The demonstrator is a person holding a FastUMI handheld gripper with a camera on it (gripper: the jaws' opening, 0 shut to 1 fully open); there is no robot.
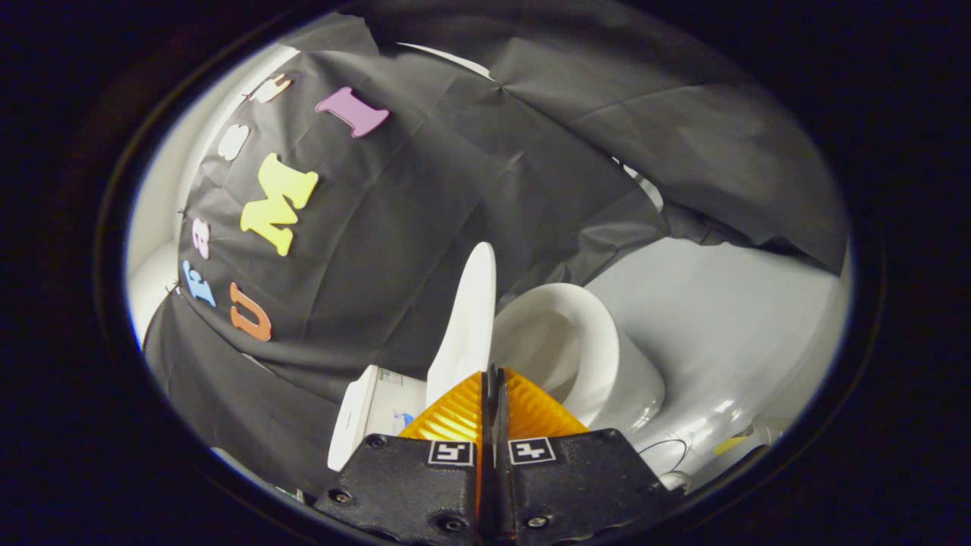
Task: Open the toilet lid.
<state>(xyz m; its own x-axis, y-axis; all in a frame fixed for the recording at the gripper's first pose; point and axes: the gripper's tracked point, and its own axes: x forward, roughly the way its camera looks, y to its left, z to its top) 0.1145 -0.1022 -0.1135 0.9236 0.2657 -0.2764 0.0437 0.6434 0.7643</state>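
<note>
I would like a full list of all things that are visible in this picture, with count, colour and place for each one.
toilet lid: one, white, raised, seen edge-on, just ahead of the fingertips.
toilet bowl: one, white, open, beside the lid and beyond the fingers.
toilet tank: one, white, behind the lid, next to the fingers; it carries a small label.
cloth wall: one, black, behind the toilet.
floor: one, pale grey, around the bowl.
cable: one, thin and dark, on the floor near the bowl's base.
gripper: one, with orange fingers on black mounts; the fingers are closed together and hold nothing, and their tips are at the lower part of the lid.
</note>
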